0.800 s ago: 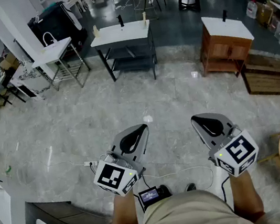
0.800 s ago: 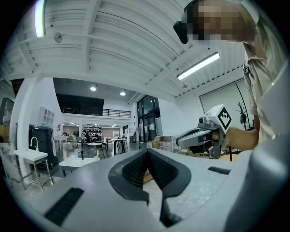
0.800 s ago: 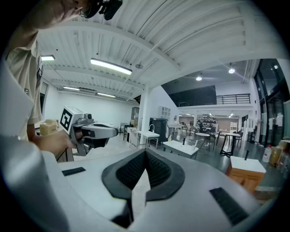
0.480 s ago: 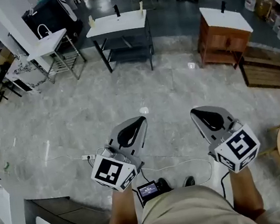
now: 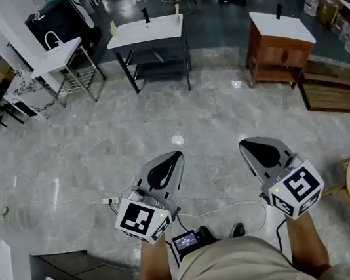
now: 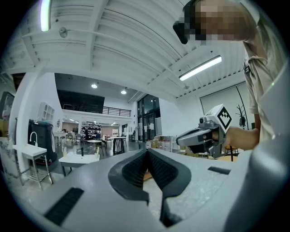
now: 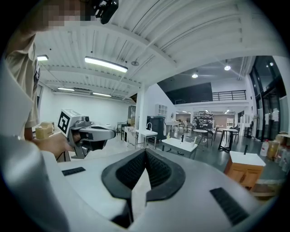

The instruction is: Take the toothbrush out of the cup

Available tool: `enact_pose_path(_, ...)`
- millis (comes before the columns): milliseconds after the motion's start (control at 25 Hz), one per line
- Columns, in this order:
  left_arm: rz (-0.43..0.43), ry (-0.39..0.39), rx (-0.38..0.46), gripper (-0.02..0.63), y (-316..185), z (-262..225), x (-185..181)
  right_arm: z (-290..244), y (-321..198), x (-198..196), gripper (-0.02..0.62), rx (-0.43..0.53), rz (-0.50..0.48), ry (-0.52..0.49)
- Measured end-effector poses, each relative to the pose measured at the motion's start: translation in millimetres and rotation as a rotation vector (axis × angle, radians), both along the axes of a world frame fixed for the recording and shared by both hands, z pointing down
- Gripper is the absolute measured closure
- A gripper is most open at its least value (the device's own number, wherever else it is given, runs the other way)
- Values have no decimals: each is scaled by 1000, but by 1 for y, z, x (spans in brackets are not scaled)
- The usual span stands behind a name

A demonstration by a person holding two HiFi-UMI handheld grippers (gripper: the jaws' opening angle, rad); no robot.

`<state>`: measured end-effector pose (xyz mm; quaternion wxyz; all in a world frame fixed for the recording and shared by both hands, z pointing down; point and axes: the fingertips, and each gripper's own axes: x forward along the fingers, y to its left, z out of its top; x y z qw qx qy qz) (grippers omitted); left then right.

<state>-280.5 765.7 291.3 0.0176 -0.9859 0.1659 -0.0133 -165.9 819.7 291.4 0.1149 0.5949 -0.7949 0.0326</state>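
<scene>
Where marble floor (image 5: 97, 149) turns dark, white-topped table (image 5: 138, 36), wooden cabinet (image 5: 278, 59) stand.

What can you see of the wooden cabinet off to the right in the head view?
The wooden cabinet is a reddish-brown boxy unit standing upright on the grey marbled floor, well ahead and to the right. A white slab top covers it, with one dark upright piece, maybe a tap, near the back edge. Its front shows panel lines. A low wooden platform lies close beside it; contact is unclear.
</scene>
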Motion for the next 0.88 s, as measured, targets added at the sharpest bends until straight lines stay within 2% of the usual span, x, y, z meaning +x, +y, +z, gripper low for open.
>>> enact_pose_path(560,-37,25,-23,600,-49,6,-51,1,-53,-38,591,-14,4,19)
enact_pose_path(880,-64,39,-30,600,-80,6,-55,-11,-86,-25,591,7,16,36)
